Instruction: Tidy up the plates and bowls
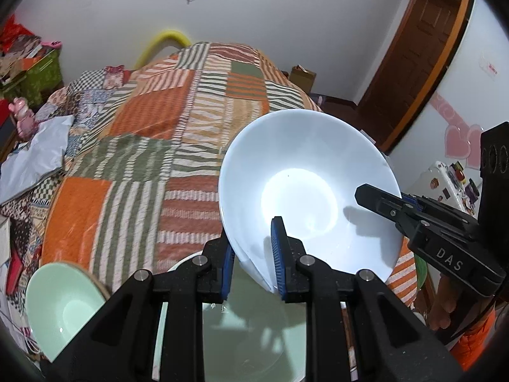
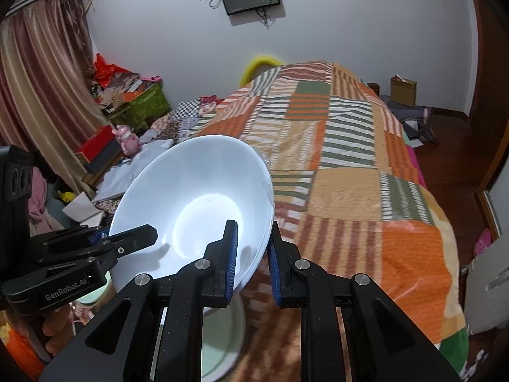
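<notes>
A large white bowl hangs tilted above the patchwork bed, held at its rim from two sides. My left gripper is shut on the near rim, one blue pad inside the bowl and one outside. My right gripper is shut on the bowl's right rim the same way. Each gripper shows in the other's view: the right gripper at the bowl's right edge, the left gripper at its left edge. Below the white bowl sits a pale green dish, also seen under my fingers as a green dish. A smaller mint-green bowl lies to the left.
The bed with an orange, green and white patchwork cover fills the middle. Clutter, boxes and a pink toy crowd the left side by the curtain. A wooden door and wooden floor lie to the right.
</notes>
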Motion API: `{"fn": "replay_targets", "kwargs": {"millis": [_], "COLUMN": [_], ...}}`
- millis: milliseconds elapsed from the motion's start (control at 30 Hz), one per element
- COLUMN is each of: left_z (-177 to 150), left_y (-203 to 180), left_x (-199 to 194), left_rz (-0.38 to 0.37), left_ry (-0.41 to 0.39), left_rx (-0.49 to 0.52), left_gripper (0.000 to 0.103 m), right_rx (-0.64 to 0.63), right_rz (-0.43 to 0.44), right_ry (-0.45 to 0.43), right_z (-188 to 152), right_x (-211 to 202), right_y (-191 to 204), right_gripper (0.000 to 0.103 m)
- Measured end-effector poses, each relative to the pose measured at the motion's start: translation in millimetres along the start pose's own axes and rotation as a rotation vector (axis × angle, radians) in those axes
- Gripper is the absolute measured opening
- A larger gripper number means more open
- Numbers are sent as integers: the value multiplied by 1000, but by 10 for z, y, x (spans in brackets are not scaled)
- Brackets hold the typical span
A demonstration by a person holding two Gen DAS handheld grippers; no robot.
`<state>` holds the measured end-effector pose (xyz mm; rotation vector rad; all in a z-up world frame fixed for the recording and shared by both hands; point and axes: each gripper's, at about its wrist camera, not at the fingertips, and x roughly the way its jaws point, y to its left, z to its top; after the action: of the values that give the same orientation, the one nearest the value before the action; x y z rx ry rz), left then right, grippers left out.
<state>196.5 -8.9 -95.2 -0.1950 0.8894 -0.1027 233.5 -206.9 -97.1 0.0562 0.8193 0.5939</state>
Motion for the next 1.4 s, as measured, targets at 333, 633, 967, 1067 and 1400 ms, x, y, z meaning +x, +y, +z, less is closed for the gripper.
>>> {"fn": "replay_targets", "kwargs": {"millis": [333, 633, 967, 1067, 1400], "left_z": [-249, -483, -717, -790, -1037], "left_y": [398, 846, 1284, 1411, 1810], "left_x": [-393, -700, -865, -888, -909], "left_rz": [50, 99, 138, 146, 169], "left_ry": [-27, -56, -52, -44, -20], "left_rx": [-54, -122, -188, -204, -269], "left_gripper": [21, 21, 21, 21, 21], "right_rx": [-38, -87, -122, -132, -163], "right_rz": [63, 125, 164, 175, 194], "right_ry": [9, 46, 100, 118, 181], "right_z": [-76, -170, -285, -324, -456], "right_x": [83, 249, 457, 519, 745], "right_y": [442, 898, 1325, 1437, 1757], "right_gripper": [16, 16, 16, 16, 16]}}
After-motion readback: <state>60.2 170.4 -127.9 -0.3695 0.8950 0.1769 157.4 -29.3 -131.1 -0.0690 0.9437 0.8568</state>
